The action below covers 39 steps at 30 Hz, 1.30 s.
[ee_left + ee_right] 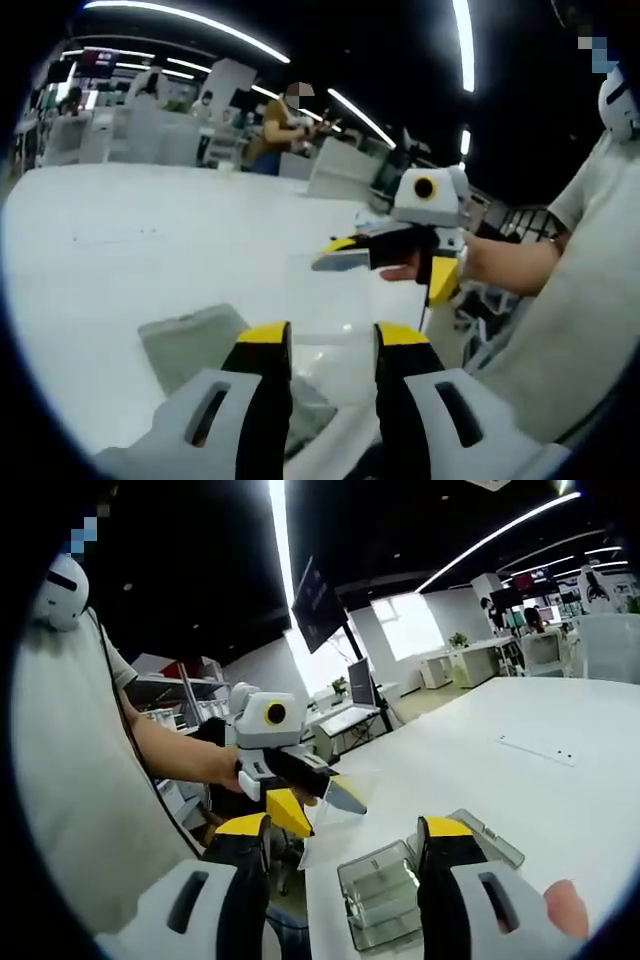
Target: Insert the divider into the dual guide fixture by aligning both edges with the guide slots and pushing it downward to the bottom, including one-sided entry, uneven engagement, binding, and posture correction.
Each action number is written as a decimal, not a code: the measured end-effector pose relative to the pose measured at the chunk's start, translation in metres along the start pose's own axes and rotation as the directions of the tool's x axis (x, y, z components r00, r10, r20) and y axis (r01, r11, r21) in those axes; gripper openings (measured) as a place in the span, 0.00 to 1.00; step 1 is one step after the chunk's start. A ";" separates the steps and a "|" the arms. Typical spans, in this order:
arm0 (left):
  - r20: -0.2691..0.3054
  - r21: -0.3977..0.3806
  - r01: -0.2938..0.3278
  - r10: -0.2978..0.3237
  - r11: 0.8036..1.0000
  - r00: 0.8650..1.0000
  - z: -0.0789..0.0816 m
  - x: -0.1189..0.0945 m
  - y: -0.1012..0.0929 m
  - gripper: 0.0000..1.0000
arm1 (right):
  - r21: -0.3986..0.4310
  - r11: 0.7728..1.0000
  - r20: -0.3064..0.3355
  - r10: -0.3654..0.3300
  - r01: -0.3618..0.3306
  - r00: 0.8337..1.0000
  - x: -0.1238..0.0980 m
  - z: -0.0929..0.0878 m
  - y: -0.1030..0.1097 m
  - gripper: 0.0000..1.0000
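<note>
Across a wide white desk (150,230) in an open office, a person holds a claw tool in each hand. Clear plastic fixture (385,895) rests near the desk edge, its slots seemingly unfilled. Clear divider (330,300) hangs above it, apart from it, so insertion appears not yet begun; aligning and pushing down remain. Left claw (330,345) has its jaws spread, the sheet between them; contact is unclear. Right claw (345,840) is spread with nothing in it. Right gripper view shows the fixture's compartments plainly; left gripper view shows the divider's outline.
</note>
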<state>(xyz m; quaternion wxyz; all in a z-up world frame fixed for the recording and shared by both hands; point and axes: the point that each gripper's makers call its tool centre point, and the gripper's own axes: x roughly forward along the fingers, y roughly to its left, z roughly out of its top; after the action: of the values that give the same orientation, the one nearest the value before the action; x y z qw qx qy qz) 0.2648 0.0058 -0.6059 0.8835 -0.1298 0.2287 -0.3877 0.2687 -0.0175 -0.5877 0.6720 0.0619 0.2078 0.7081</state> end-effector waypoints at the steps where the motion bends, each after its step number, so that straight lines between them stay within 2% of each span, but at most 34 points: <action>1: -0.001 -0.001 0.003 -0.003 1.000 1.000 -0.001 0.000 -0.001 0.28 | 0.002 1.000 0.004 0.004 -0.004 1.000 0.000 0.001 0.000 0.56; 21: 0.010 0.011 0.106 -0.106 0.994 0.994 0.002 0.008 -0.021 0.28 | 0.038 0.998 0.046 0.052 -0.053 0.998 0.002 0.009 0.008 0.53; 33: 0.014 0.019 0.182 -0.182 0.983 0.983 0.008 0.011 -0.031 0.28 | 0.057 0.996 0.038 0.062 -0.064 0.997 0.006 0.005 0.012 0.48; 39: 0.014 0.013 0.215 -0.215 0.977 0.977 0.009 0.012 -0.034 0.28 | 0.084 0.993 0.065 0.074 -0.080 0.995 0.005 0.008 0.013 0.46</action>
<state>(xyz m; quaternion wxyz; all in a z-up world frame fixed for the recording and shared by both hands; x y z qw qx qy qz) 0.2556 -0.0252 -0.5879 0.8389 -0.1516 0.2041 -0.4812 0.2596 -0.0115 -0.5763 0.6470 0.1207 0.2151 0.7215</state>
